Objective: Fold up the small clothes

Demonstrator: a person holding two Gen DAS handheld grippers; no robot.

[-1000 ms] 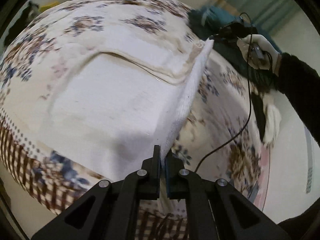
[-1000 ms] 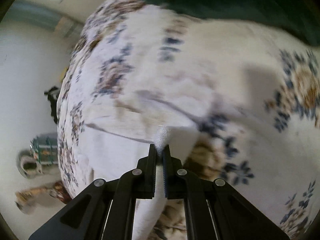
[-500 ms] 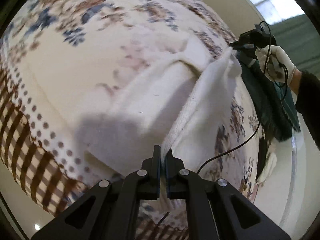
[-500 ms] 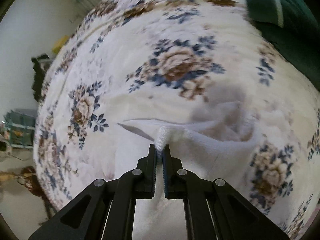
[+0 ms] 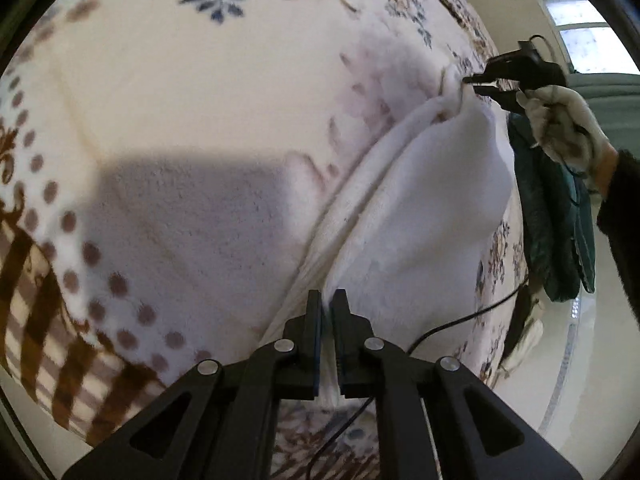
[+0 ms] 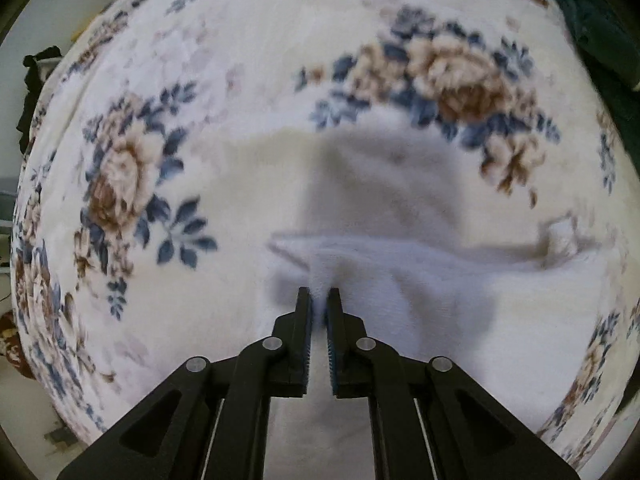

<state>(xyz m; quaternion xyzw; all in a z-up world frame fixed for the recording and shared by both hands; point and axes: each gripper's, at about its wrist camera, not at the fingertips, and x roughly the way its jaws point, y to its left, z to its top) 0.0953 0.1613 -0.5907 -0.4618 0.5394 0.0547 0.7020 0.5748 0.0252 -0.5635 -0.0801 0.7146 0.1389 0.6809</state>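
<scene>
Left wrist view: the white cloth lies folded on the floral blanket, a corner of it between the left gripper jaws, which have just been easing apart. Its far corner sits at the right gripper in a gloved hand — those jaws have also just been parting, cloth between them, the pads no longer clearly pressing.
</scene>
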